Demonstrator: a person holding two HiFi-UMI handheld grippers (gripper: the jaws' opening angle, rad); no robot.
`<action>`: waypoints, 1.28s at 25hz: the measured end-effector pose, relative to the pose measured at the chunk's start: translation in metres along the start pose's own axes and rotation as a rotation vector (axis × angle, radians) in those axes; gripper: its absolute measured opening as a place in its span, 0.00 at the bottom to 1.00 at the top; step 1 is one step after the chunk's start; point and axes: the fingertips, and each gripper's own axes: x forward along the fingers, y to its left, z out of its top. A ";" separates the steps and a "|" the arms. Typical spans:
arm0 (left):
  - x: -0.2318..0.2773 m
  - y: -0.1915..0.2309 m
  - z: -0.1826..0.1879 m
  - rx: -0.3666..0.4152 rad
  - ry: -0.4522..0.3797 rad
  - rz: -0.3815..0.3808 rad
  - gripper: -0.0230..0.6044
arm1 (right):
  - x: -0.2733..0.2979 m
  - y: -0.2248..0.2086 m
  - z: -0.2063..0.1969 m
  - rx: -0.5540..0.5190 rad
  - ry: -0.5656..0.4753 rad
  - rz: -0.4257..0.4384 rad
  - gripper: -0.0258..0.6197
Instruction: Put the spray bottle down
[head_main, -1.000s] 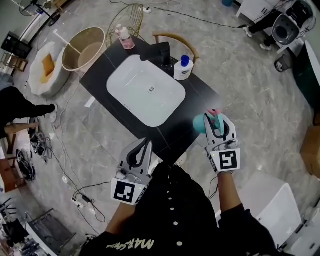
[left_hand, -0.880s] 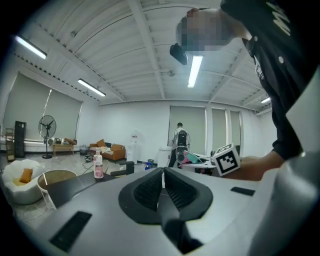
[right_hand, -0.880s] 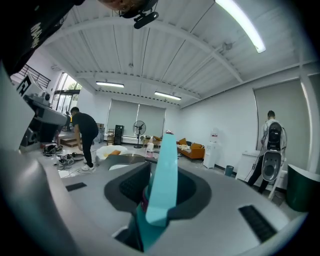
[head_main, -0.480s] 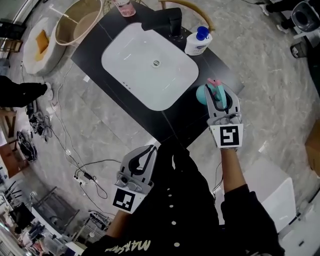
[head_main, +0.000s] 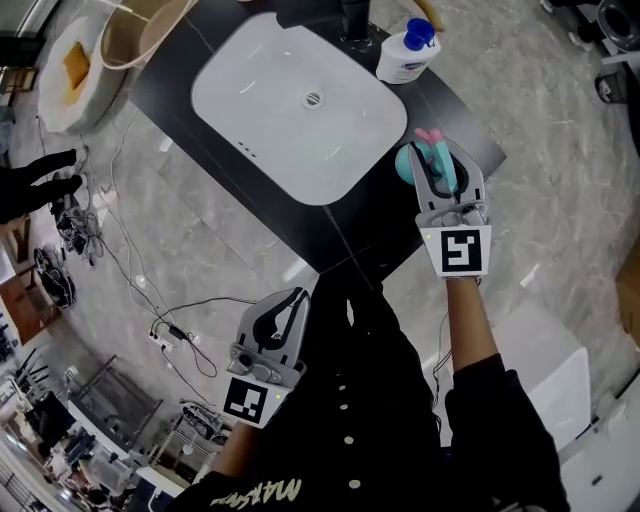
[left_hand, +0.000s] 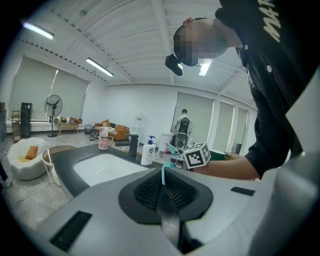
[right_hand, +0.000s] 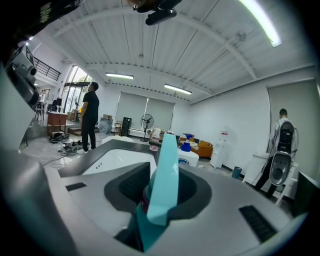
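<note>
The right gripper (head_main: 443, 165) pinched the teal spray bottle (head_main: 407, 163) in its jaws over the black surface's (head_main: 372, 218) right edge, beside the sink (head_main: 265, 115). The left gripper (head_main: 292, 302) hung low, jaws pressed together, empty

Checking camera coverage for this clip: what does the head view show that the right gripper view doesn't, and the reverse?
Head view only: the left tongs, shut and empty, and a round tan basket on the floor. Right gripper view only: a standing person in black beyond the counter, and a fan. Both: the right tongs clamped on the teal spray bottle, the white sink and the blue-capped pump bottle.
</note>
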 end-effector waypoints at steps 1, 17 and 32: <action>0.000 0.000 -0.001 -0.003 0.002 0.004 0.07 | 0.000 0.000 -0.001 0.000 -0.004 0.000 0.20; -0.006 0.002 0.034 0.041 -0.105 0.007 0.07 | -0.030 -0.005 0.030 0.040 -0.046 0.006 0.40; -0.003 0.009 0.143 0.164 -0.338 -0.022 0.07 | -0.136 -0.018 0.140 0.004 -0.102 -0.103 0.06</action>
